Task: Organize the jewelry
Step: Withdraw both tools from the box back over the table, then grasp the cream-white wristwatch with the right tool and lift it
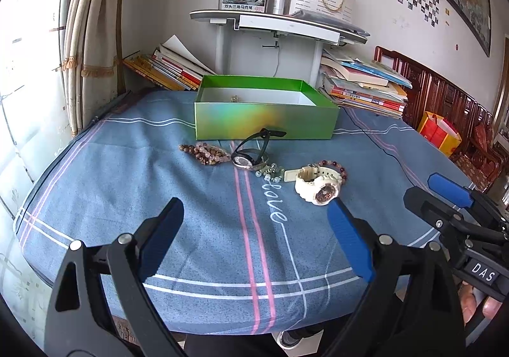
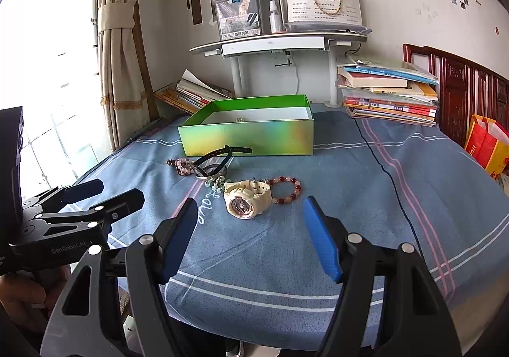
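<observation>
a: what is the state of the left tool (image 1: 256, 217)?

b: its two blue-padded fingers (image 1: 348, 239) are seen spread wide, with nothing between them. it is held over the near part of the bench (image 1: 191, 213), which is covered by a blue cloth with white and pink stripes.

a: and the right tool (image 2: 249, 218)?

b: it is likewise spread apart and nothing is pinched. it is held beside the left tool, over the same near edge of the bench. just beyond its tips a cream watch (image 2: 246, 198) is seen lying on the cloth.

a: where is the rest of the jewelry located?

b: a red and pink bead bracelet (image 2: 284, 190) is laid touching the right side of the cream watch. to the left, pale green beads (image 1: 270, 171) are found next to a dark-strapped watch (image 1: 248, 155), whose strap rises toward the box. a brown and pink bead strand (image 1: 205, 153) is piled at the far left of the group.

a: and the container?

b: a shiny green box (image 1: 265, 121) with a white interior is set open just behind the jewelry. a small item is visible inside it, too small to be identified. stacks of books (image 2: 389, 96) are seen behind the box on both sides.
</observation>
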Demonstrator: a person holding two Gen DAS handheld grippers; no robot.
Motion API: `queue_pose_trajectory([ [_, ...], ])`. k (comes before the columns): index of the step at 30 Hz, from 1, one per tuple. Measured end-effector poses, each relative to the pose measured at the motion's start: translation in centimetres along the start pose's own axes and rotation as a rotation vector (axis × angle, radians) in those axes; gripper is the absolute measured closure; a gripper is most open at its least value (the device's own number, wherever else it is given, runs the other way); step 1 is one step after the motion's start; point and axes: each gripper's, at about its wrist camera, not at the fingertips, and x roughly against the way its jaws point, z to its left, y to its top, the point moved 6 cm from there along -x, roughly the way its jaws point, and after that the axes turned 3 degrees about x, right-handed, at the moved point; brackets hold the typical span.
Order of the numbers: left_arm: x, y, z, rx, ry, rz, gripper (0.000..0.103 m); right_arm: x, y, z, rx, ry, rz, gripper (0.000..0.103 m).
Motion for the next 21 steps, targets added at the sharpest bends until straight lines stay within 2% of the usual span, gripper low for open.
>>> queue_pose_trajectory([
  [8, -0.5, -0.3, 0.4, 0.011, -0.010, 0.012, 0.012, -1.6, -0.5, -0.2, -0.012, 0.013, 0.039, 0.035],
  [21, -1.8, -0.7, 1.8, 0.044, -0.002, 0.032, 0.012, -8.4, -0.8, 0.4, 0.006, -0.040, 0.158, 0.032],
])
